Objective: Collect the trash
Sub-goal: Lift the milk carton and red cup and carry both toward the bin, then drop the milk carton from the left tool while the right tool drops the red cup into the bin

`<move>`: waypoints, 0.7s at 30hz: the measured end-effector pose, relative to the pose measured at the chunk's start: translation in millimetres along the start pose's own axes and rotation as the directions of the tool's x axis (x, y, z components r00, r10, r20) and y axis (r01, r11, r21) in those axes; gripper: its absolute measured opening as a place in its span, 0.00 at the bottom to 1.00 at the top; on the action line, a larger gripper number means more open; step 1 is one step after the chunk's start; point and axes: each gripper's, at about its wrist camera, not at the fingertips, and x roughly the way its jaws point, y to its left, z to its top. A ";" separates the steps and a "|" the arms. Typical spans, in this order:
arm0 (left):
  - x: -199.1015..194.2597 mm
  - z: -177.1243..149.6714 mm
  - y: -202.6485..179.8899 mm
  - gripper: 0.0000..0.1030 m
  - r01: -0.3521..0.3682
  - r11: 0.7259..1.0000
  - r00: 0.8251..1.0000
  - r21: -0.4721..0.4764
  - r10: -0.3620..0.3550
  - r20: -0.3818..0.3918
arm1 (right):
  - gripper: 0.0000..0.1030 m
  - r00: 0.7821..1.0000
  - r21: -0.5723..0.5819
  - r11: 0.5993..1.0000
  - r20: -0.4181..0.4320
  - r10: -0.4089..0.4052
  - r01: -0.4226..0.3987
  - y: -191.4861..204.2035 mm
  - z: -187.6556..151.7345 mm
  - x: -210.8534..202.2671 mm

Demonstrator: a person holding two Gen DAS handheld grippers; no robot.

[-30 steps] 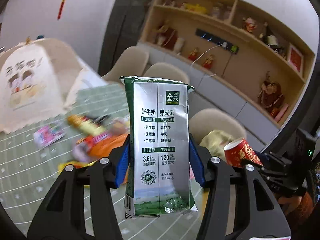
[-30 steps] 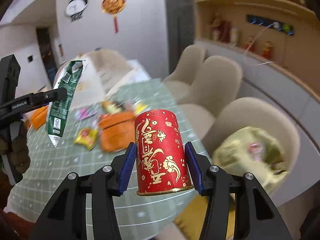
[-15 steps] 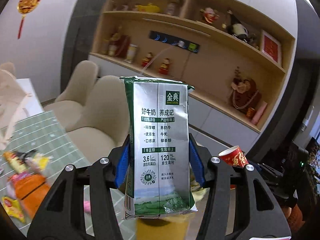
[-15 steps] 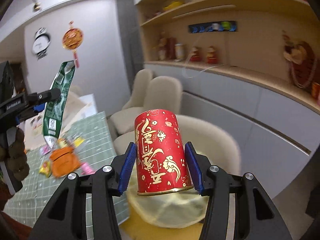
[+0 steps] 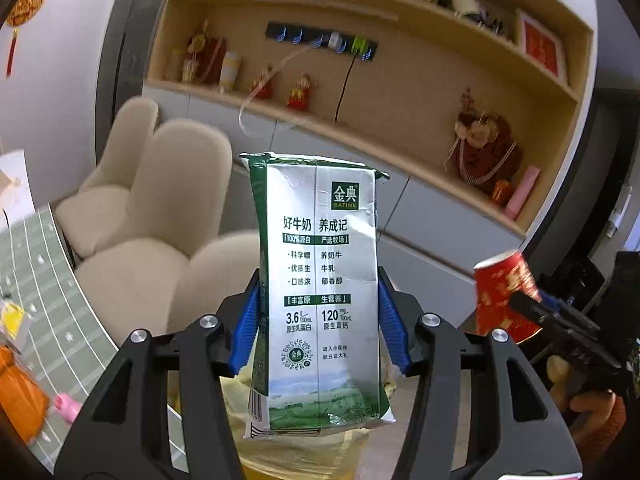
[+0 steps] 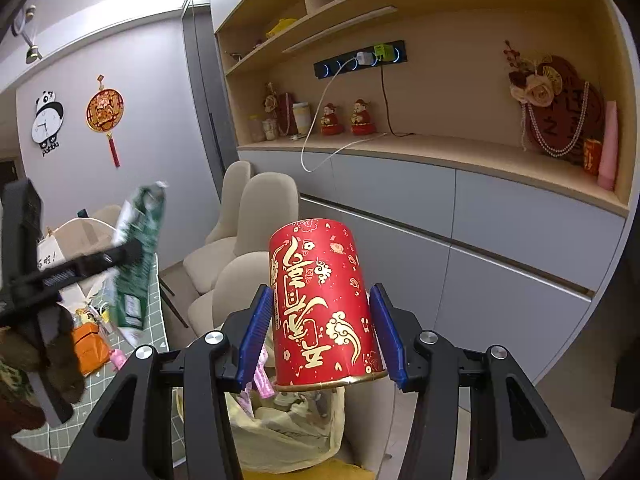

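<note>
While the left gripper (image 5: 318, 320) clamps an upright milk carton (image 5: 320, 292), the right gripper (image 6: 322, 332) grips an upside-down red paper cup (image 6: 322, 308) above a yellow trash bag (image 6: 288, 436), beside the littered worktop (image 6: 154, 316).

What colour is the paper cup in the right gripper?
The paper cup is red with gold patterning, clearest in the right wrist view.

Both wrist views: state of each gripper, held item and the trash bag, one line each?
left gripper: shut on milk carton.
milk carton: upright between the blue fingers, flattened and creased, top torn open.
right gripper: shut on red paper cup.
red paper cup: upside down, rim at the bottom, undented.
yellow trash bag: open below the cup, wrappers already inside.
</note>
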 end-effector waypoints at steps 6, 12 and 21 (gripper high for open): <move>48.1 -18.8 2.0 0.49 -0.020 1.000 0.996 -0.020 0.018 -0.083 | 0.46 0.999 0.031 1.000 -0.034 -0.001 0.002 -22.3 -11.4 11.2; 77.6 -20.5 -7.6 0.49 -0.064 0.998 0.998 0.007 0.064 -0.006 | 0.46 0.998 0.049 0.999 -0.065 0.002 0.001 -33.0 -19.9 25.8; 106.1 -61.9 -6.9 0.49 -0.142 0.990 0.989 0.025 0.143 -0.042 | 0.46 0.995 0.035 0.999 -0.098 0.006 -0.002 -34.2 -33.5 51.5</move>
